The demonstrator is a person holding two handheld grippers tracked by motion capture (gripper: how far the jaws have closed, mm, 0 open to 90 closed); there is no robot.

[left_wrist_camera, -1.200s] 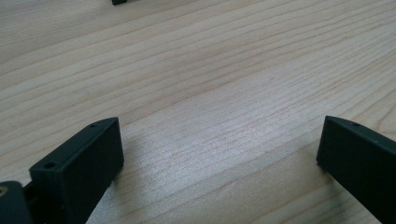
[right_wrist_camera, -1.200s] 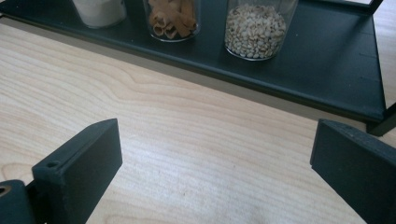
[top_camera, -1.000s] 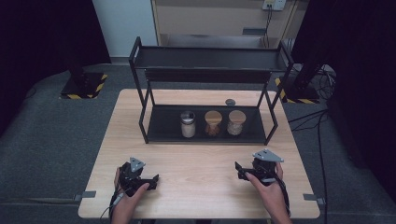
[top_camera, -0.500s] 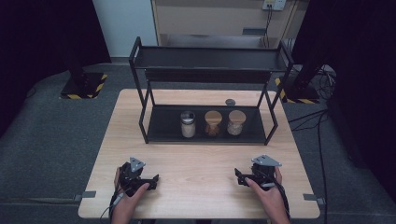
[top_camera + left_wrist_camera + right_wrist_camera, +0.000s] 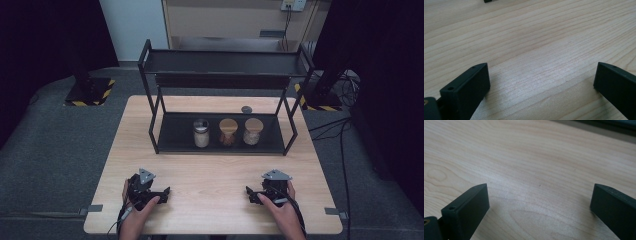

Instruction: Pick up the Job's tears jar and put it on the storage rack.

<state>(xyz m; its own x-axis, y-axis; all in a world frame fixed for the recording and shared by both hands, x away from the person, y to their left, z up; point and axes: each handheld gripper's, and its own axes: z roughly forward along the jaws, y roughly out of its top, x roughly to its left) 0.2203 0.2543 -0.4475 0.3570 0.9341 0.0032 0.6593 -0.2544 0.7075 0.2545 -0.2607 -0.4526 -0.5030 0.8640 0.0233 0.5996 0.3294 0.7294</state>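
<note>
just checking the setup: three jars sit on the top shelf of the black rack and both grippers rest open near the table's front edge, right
Not quite. The three jars sit on the bottom shelf of the black rack, as the high view shows. The left gripper and right gripper do rest open near the table's front edge.

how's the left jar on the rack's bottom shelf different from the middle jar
The left jar has a grey, metal-looking lid; the middle jar has a tan, wood-coloured one. The left jar holds something pale, whitish; the middle jar's contents look darker, reddish brown. The left jar stands slightly apart, while the middle jar sits closer to the right jar. Both stand upright on the black rack's bottom shelf, similar in size.
</note>
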